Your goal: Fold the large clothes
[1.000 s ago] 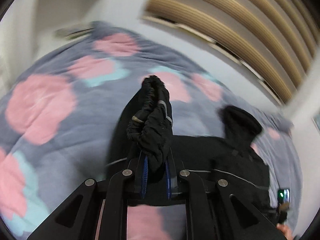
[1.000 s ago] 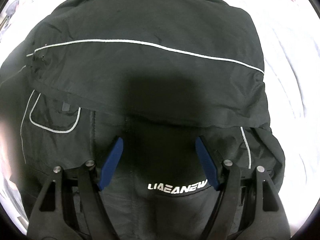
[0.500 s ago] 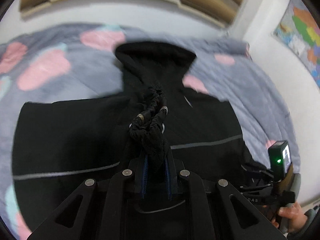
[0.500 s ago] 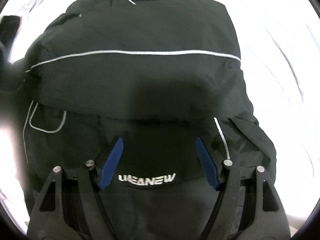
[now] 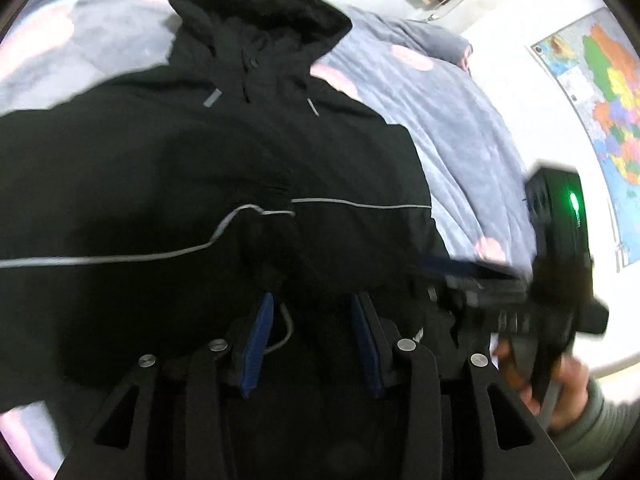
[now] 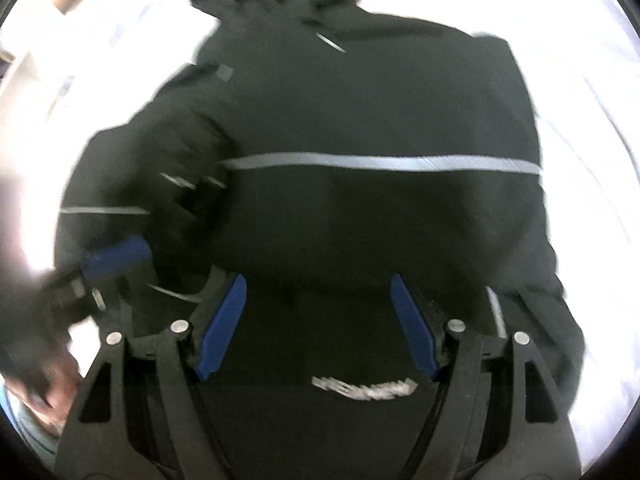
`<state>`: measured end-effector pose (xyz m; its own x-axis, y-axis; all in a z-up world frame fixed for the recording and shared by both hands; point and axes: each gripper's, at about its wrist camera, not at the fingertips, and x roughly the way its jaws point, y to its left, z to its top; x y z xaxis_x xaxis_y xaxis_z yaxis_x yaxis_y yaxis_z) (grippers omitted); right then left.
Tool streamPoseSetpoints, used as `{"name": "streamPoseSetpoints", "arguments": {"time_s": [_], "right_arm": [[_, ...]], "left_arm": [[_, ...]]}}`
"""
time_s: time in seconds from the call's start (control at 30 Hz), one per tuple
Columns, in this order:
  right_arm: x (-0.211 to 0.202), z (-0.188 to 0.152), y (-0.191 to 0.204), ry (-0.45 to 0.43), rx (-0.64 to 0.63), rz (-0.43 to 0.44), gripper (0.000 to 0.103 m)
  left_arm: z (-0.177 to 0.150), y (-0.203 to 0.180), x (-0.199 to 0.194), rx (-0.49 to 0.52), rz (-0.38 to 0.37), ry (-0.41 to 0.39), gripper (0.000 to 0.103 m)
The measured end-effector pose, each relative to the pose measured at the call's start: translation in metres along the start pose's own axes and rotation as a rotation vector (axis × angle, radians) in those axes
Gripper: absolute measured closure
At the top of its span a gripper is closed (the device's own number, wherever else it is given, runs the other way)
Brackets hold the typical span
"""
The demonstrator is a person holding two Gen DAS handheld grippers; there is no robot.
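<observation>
A large black hooded jacket (image 5: 224, 168) with thin grey stripes lies flat on the bed, hood at the far end. It fills the right wrist view too (image 6: 360, 120), with white lettering near its hem. My left gripper (image 5: 310, 316) is open and empty just above the jacket's lower middle. The left sleeve lies folded across the body in front of it. My right gripper (image 6: 318, 312) is open and empty over the hem area. The other gripper's blue finger (image 6: 116, 258) shows at the left of the right wrist view.
The bed has a grey cover with pink and teal blotches (image 5: 460, 128). A white wall with a coloured map (image 5: 600, 100) is at the right. The right hand and its gripper body with a green light (image 5: 560, 248) are close beside my left gripper.
My left gripper carried the bunched sleeve across the jacket, then opened and let it go onto the body. My right gripper stayed open and shifted slightly over the hem.
</observation>
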<state>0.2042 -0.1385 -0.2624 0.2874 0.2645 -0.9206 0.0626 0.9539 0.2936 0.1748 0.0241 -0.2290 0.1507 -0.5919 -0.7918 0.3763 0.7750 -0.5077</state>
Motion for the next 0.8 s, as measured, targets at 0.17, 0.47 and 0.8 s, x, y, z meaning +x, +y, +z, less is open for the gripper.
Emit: {"name": "streamPoseSetpoints", "arguments": {"time_s": [0.17, 0.47, 0.8], "right_arm": [[0.034, 0.028, 0.033, 0.013, -0.050, 0.093, 0.029], [0.072, 0.046, 0.053, 0.105, 0.028, 0.204, 0.053], [-0.048, 0.037, 0.028, -0.122, -0.008, 0.124, 0.085]], "left_arm": [[-0.015, 0.023, -0.053, -0.055, 0.079, -0.076, 0.060], [-0.029, 0.088, -0.106, -0.226, 0.240, -0.162, 0.059], [0.006, 0.107, -0.116, -0.244, 0.293, -0.236, 0.060]]}}
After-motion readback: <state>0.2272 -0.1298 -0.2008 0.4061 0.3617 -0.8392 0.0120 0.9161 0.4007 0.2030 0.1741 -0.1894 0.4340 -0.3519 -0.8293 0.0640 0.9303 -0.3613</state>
